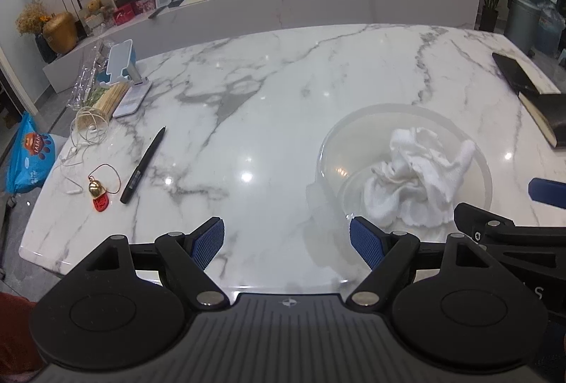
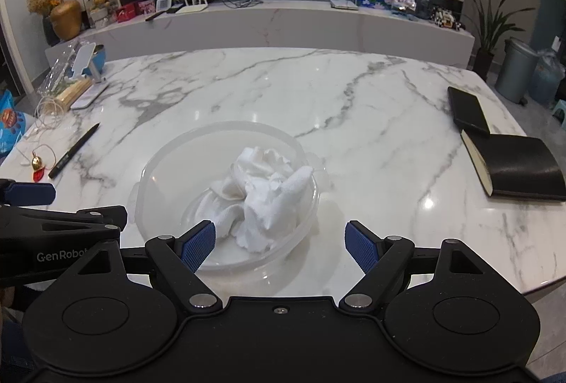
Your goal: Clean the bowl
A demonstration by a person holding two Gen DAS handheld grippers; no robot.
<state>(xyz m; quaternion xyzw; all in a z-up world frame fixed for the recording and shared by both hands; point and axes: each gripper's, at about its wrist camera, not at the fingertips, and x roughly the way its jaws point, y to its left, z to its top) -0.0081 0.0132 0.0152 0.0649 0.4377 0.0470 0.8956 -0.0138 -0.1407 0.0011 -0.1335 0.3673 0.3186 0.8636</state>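
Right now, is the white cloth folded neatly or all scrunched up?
Scrunched up: the white cloth sits in a crumpled heap inside the clear bowl.

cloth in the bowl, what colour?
White. The cloth lies crumpled in the clear bowl; it shows best in the right wrist view.

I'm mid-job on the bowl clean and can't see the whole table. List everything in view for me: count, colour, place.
Bowl: one, clear plastic, near table edge, centre.
Cloth: one, white, crumpled inside the bowl.
Table: one, white marble with grey veins.
Pen: one, black, left side.
Charm: one, gold bell with red tag, beside the pen.
Earphones: one set, white, far left.
Phone stand: one, white, back left.
Skewers: one bundle, tan, by the stand.
Notebooks: two, black, right side.
Left gripper: blue pads, open, left of the bowl.
Right gripper: blue pads, open, at the bowl's near rim.
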